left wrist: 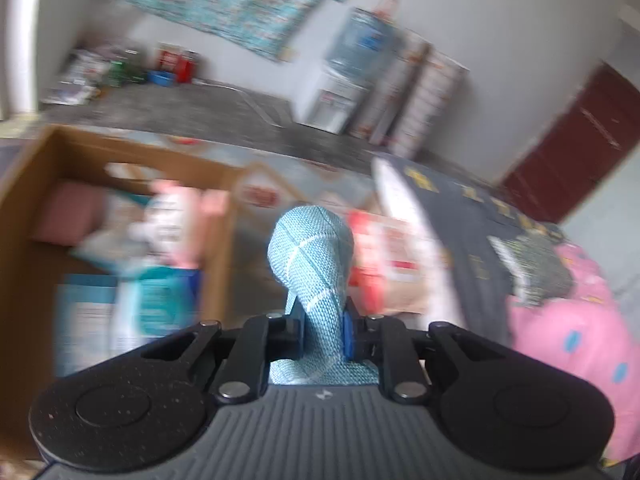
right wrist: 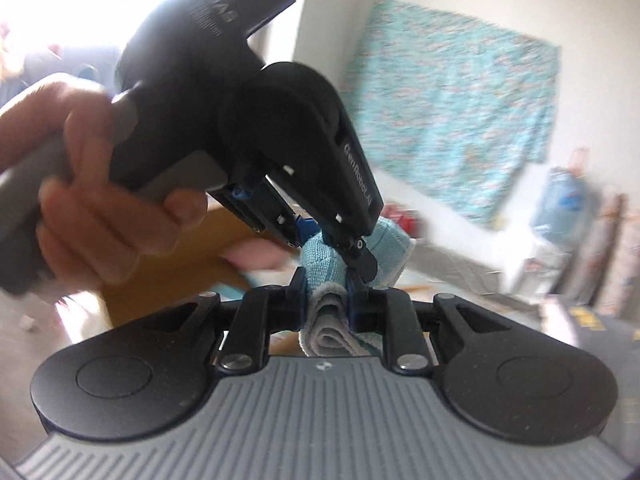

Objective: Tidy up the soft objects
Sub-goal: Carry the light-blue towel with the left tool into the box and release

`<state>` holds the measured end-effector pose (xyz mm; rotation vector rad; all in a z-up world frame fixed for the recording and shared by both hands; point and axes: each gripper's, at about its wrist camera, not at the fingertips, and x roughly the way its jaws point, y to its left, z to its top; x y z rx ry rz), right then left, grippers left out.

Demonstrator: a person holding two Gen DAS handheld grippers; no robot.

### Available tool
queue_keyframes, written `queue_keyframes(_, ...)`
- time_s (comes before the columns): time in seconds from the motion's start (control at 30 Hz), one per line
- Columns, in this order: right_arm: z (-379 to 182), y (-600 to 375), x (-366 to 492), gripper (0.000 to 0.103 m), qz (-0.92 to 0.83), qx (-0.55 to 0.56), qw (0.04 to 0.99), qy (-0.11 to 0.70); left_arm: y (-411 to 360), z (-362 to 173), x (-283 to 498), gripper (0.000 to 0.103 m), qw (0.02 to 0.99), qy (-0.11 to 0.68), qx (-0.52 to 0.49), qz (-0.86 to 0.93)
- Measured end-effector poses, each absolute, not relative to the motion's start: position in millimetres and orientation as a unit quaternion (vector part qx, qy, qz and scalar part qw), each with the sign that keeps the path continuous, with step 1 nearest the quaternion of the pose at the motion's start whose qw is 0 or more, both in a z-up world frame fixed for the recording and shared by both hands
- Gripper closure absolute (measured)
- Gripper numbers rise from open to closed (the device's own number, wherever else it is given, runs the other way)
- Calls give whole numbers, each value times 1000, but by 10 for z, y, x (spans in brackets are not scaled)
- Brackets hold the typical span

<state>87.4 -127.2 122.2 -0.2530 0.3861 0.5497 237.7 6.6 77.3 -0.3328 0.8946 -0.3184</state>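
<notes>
The left tool (left wrist: 322, 332) pinches a light blue woven cloth (left wrist: 312, 256) beside a cardboard box (left wrist: 24, 200).

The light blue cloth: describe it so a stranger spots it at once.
Right of the open cardboard box, the left tool and right tool both pinch the light blue cloth. Unlike the pink quilt nearby, it is woven with pale diagonal lines.
</notes>
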Motion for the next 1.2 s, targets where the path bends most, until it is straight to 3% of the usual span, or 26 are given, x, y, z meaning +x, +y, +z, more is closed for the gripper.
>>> queue_keyframes(0.1, 1147, -864, 992, 82, 304, -117, 922, 210, 473, 638, 2396, 86, 880, 434, -158, -108)
queue_keyframes(0.23, 1051, -605, 1024, 68, 318, -123, 914, 221, 871, 319, 2563, 86, 875, 460, -141, -49)
queue_keyframes(0.43, 981, -690, 1063, 62, 303, -120, 916, 232, 1143, -201, 3013, 87, 849, 526, -57, -8)
queue_keyframes(0.8, 561, -1255, 1417, 62, 269, -65, 923, 267, 1219, -736, 3610, 86, 839, 530, 113, 48)
queue_keyframes(1.1, 475, -1306, 1525, 61, 270, -51, 919, 283, 1289, -639, 3654, 55, 847, 523, 83, 43)
queue_keyframes(1.2, 526, -1337, 1500, 61, 269, -43, 920, 281, 1362, -435, 3514, 56, 864, 500, 47, 26)
